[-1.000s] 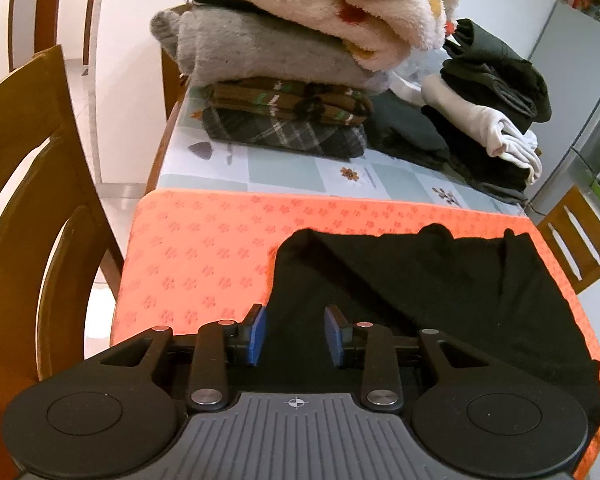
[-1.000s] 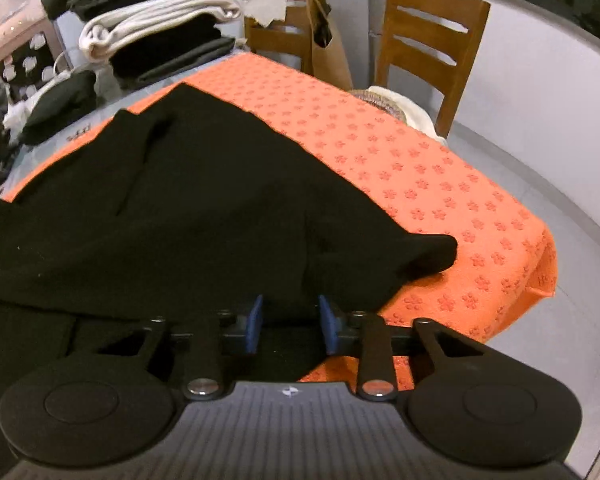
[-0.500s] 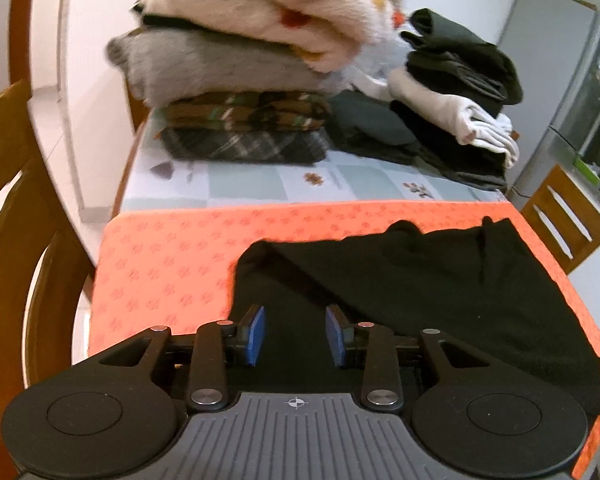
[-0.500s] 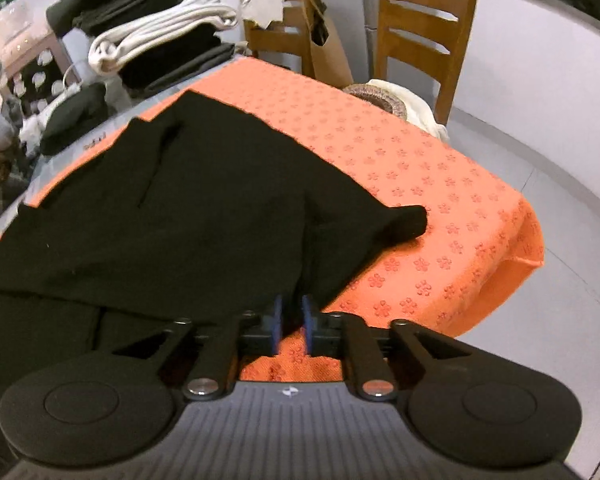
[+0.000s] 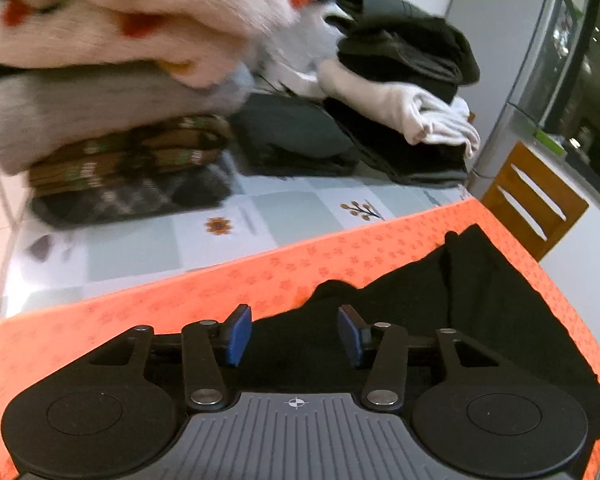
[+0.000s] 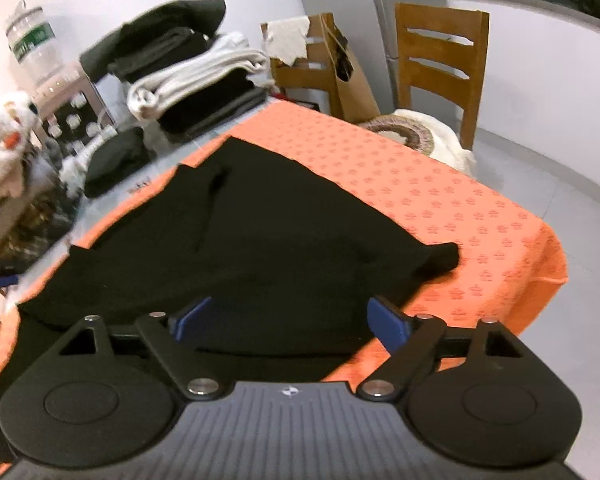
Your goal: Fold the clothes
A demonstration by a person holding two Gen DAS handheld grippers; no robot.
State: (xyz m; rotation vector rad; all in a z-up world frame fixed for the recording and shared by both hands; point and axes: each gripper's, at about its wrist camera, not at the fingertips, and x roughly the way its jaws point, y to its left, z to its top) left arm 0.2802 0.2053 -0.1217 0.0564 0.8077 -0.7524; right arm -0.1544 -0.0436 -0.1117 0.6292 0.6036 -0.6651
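**Black garment: soft, limp, grab by edges**

Black garment (image 6: 260,240) lies part-folded on orange mat (image 6: 440,184), just ahead of both grippers. Right gripper (image 6: 288,318) jaws opening, nothing pinched. Left gripper (image 5: 294,334) opening too, empty. Fabric prob. light, floppy; pinch at corner/hem.

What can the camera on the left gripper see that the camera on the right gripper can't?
Only the left wrist view shows the flowered tablecloth and the plaid and striped folded clothes.

Only the right wrist view shows the paper bag and the chair with a round cushion.

Both show the black garment lying on the orange mat, and the white folded piece in the far pile.
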